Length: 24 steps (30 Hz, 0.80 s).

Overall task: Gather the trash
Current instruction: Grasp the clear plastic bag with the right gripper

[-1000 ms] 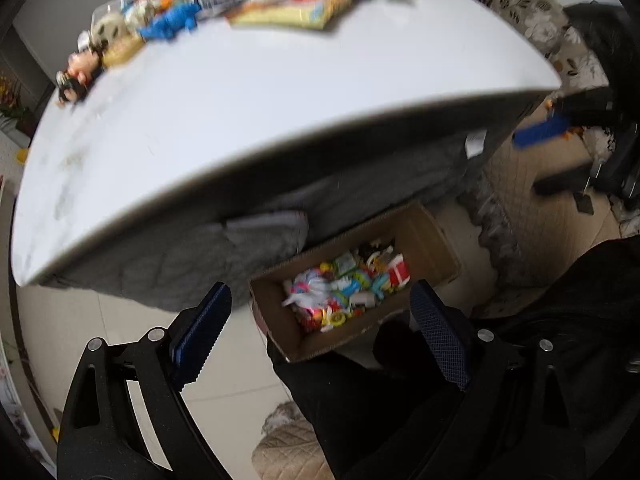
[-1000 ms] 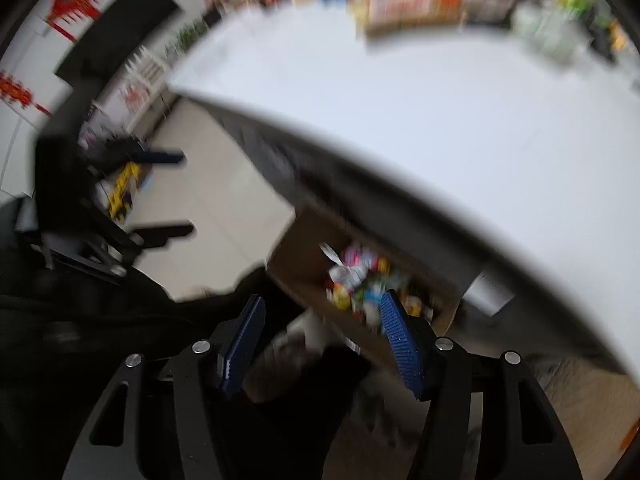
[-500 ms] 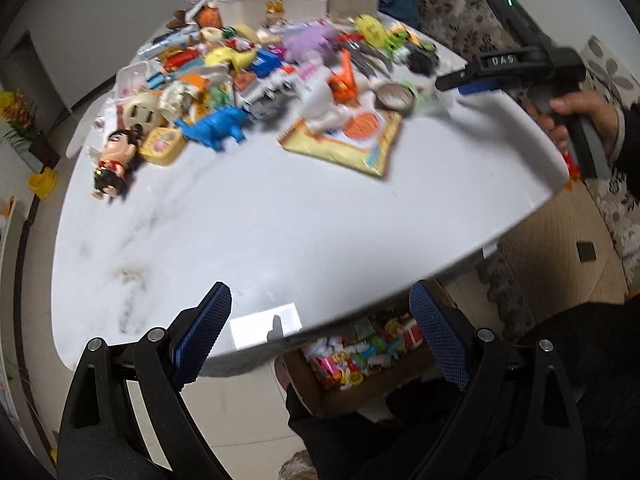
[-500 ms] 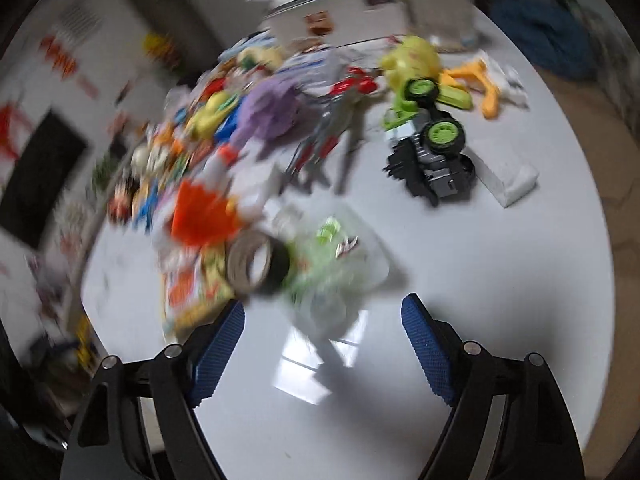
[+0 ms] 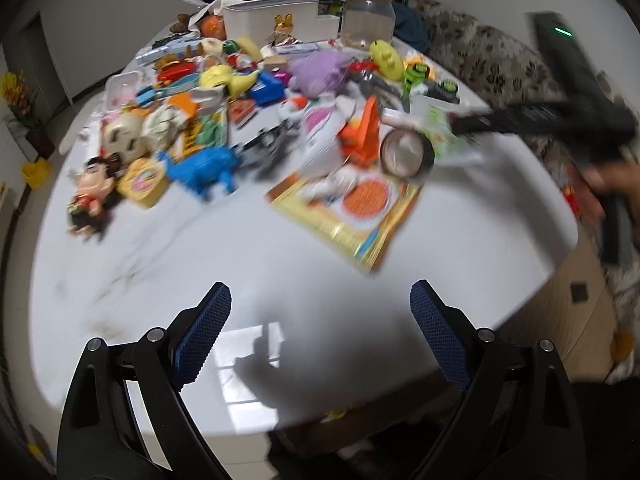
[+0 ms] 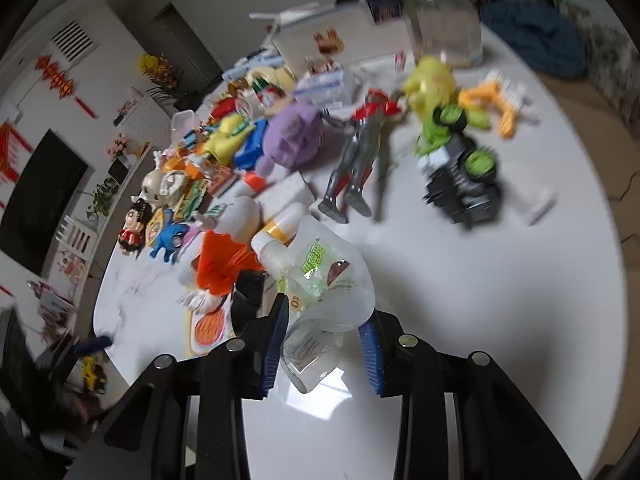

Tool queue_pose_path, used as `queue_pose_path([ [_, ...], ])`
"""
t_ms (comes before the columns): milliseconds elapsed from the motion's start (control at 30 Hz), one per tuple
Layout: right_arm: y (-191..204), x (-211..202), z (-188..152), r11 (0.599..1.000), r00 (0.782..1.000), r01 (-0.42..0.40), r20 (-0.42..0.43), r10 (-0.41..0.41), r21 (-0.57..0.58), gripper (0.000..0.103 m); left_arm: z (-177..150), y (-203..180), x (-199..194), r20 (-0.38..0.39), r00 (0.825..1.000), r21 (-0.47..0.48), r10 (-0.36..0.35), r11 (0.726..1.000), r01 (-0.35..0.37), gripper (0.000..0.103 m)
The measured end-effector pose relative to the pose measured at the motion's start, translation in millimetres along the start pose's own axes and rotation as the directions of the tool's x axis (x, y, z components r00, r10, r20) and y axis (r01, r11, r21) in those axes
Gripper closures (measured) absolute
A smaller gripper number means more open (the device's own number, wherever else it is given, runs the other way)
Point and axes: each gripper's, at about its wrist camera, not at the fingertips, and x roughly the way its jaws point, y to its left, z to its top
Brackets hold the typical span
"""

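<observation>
The right claw (image 6: 324,338) has just been closing, and a clear plastic wrapper (image 6: 328,292) with green print is between its two blue pads. The pads look to pinch the wrapper at both sides, but the picture is a bit blurred there, so the contact on the right pad is not 100% sure. The wrapper is at the near end of the toy pile on the white desk (image 6: 480,340), just beside an orange toy (image 6: 224,264) and a white bottle w/ a gold band (image 6: 280,228). Its lower part hangs toward the camera, over the bare desk.

The left claw (image 5: 320,332) is spread wide w/ nothing between the pads. It is over the near, bare part of the desk, well apart from the wrapper.

In the left wrist view the right tool is a dark blur at the right side, a hand (image 5: 612,176) on its grip, and its tip is at the wrapper, just beside a roll of tape (image 5: 406,152).

Farther from the wrapper: a silver-red figure (image 6: 356,160), a green-black toy car (image 6: 464,176), a purple plush (image 6: 294,136), a glass jar (image 6: 444,24) at the far desk edge.
</observation>
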Motion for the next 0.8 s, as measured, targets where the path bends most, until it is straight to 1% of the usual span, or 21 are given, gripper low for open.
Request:
queue_pose_path([
  [100,-8.2,-23.8,-12.2,0.999,0.999,0.038,0.028,-0.038,-0.002,0.069,18.1,-9.7,29.4,-0.026,1.0,-0.083,-0.01,0.996,0.008,0.014],
  [200,-21.4,-43.8,-24.2,0.998,0.997,0.06,0.056,-0.062,0.027,0.069,29.6,-19.4,48.5,-0.037,0.999,-0.149,-0.005,0.989,0.0,0.014],
  [267,-27.9,-57.9,-30.9,0.997,0.994,0.072,0.076,-0.075,0.038,0.069,35.6,-24.1,53.7,-0.028,0.999,-0.157,0.04,0.987,-0.044,0.014],
  [333,-31.2,-70.9,-35.9,0.996,0.992,0.081,0.089,-0.084,0.036,0.069,38.9,-23.0,49.5,0.001,0.999,-0.166,0.045,0.985,-0.044,0.014],
  [400,-32.7,-80.4,-39.8,0.996,0.991,0.079,0.103,-0.083,0.038,0.069,40.7,-21.9,42.3,0.042,0.998,-0.147,0.042,0.988,-0.036,0.014],
  [467,-33.8,-86.0,-42.2,0.997,0.991,0.07,0.112,-0.074,0.042,0.069,53.8,-23.6,41.7,0.065,0.996,-0.104,0.068,0.993,-0.061,0.014],
  [533,-32.4,-87.6,-44.9,0.997,0.991,0.061,0.115,-0.066,0.048,0.068,67.1,-26.2,49.1,0.057,0.996,-0.072,0.062,0.996,-0.057,0.014],
  [600,-30.3,-86.1,-46.6,0.997,0.992,0.056,0.11,-0.062,0.054,0.068,85.5,-27.7,65.1,0.034,0.998,-0.034,0.06,0.998,-0.059,0.014],
  [667,-27.8,-82.9,-49.5,0.997,0.994,0.051,0.096,-0.056,0.061,0.068,101.9,-28.1,83.0,0.008,0.997,-0.002,0.076,0.997,-0.076,0.014],
  [700,-25.6,-80.5,-50.8,0.997,0.995,0.05,0.089,-0.055,0.062,0.068,104.8,-26.5,88.9,-0.001,0.997,0.004,0.073,0.997,-0.073,0.014],
  [733,-24.0,-78.6,-51.1,0.997,0.995,0.05,0.083,-0.055,0.061,0.068,110.6,-23.4,98.1,-0.022,0.998,0.002,0.06,0.998,-0.06,0.017],
  [767,-21.1,-74.9,-52.0,0.997,0.996,0.047,0.073,-0.052,0.062,0.068,113.6,-20.3,105.6,-0.044,0.997,0.0,0.062,0.998,-0.062,0.025],
  [800,-18.8,-72.8,-52.4,0.997,0.996,0.047,0.07,-0.051,0.061,0.068,114.7,-16.6,110.4,-0.06,0.995,-0.003,0.076,0.997,-0.076,0.04],
])
